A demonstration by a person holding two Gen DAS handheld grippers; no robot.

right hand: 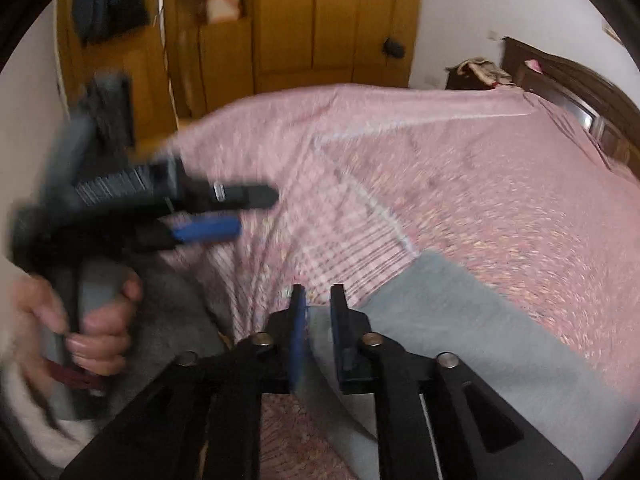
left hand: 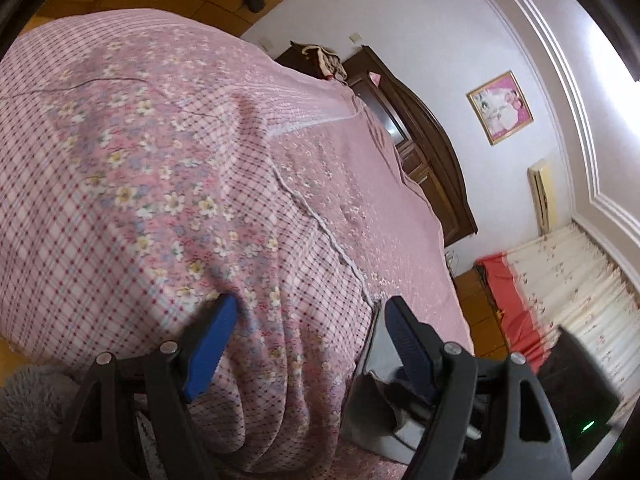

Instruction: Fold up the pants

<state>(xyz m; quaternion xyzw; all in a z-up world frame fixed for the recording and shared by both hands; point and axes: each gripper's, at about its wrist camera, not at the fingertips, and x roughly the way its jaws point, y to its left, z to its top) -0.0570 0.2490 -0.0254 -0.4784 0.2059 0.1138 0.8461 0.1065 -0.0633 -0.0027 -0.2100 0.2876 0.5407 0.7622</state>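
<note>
The grey pants (right hand: 460, 320) lie flat on the pink bed cover (right hand: 460, 184), running from the right gripper toward the lower right. My right gripper (right hand: 318, 312) stands at their near edge. Its blue pads (right hand: 298, 332) are a narrow gap apart, with the grey cloth's edge between them and not pinched. In the left wrist view a corner of the pants (left hand: 368, 396) shows by the right finger. My left gripper (left hand: 310, 320) is open wide over the checked, flowered cover (left hand: 160, 160), with nothing in it. The right wrist view shows it blurred, the left gripper (right hand: 248, 212) held in a hand (right hand: 96, 332).
A dark wooden headboard (left hand: 432, 152) closes the far end of the bed. Yellow wooden cupboards (right hand: 320, 20) stand behind it. A grey fluffy rug (left hand: 28, 400) lies by the bed's near side. A dark casing with a green light (left hand: 580, 392) sits at the lower right.
</note>
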